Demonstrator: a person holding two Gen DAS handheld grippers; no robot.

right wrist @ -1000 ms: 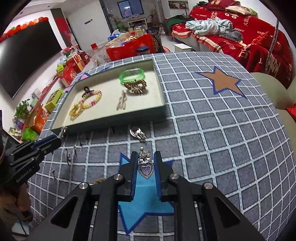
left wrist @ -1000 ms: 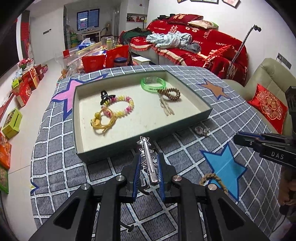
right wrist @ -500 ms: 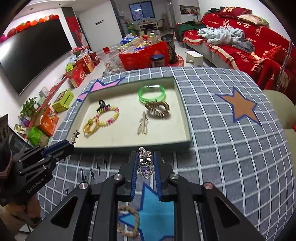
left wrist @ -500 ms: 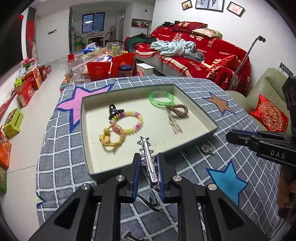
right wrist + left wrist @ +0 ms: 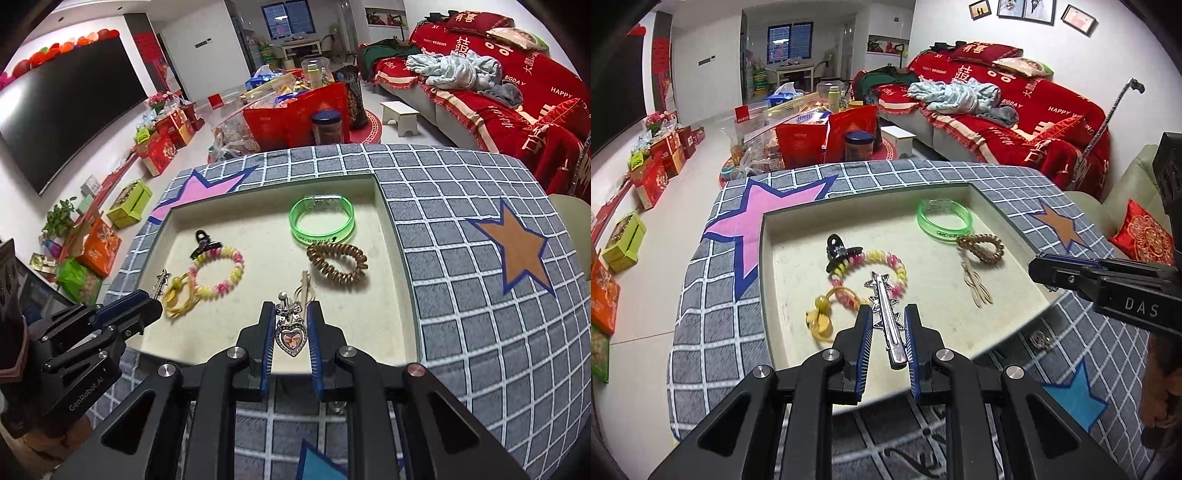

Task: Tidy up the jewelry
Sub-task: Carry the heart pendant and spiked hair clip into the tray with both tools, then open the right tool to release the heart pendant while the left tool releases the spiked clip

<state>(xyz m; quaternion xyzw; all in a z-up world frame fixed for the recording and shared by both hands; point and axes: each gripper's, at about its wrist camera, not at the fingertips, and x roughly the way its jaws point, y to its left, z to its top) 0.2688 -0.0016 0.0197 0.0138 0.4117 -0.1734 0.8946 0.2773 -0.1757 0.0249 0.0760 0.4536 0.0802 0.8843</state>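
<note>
My left gripper (image 5: 887, 314) is shut on a silver star-studded hair clip (image 5: 886, 317), held over the near edge of the shallow grey tray (image 5: 762, 266). My right gripper (image 5: 291, 312) is shut on a heart-shaped pink-stone pendant (image 5: 291, 339), also over the tray's near edge (image 5: 410, 295). Inside the tray lie a green bangle (image 5: 322, 220), a brown coil hair tie (image 5: 338, 265), a pink and yellow bead bracelet (image 5: 217, 271), a black claw clip (image 5: 203, 242), a yellow hair tie (image 5: 177, 297) and a beige pin (image 5: 975, 288).
The tray sits on a grey checked cloth (image 5: 461, 295) with coloured stars. A small silver piece (image 5: 1039, 338) lies on the cloth right of the tray's near corner. A red sofa (image 5: 1015, 122), boxes and bags on the floor (image 5: 295, 110) lie beyond the table.
Both grippers have moved forward from over the cloth to over the tray's near edge, each still carrying its piece. The tray contents have not moved.
</note>
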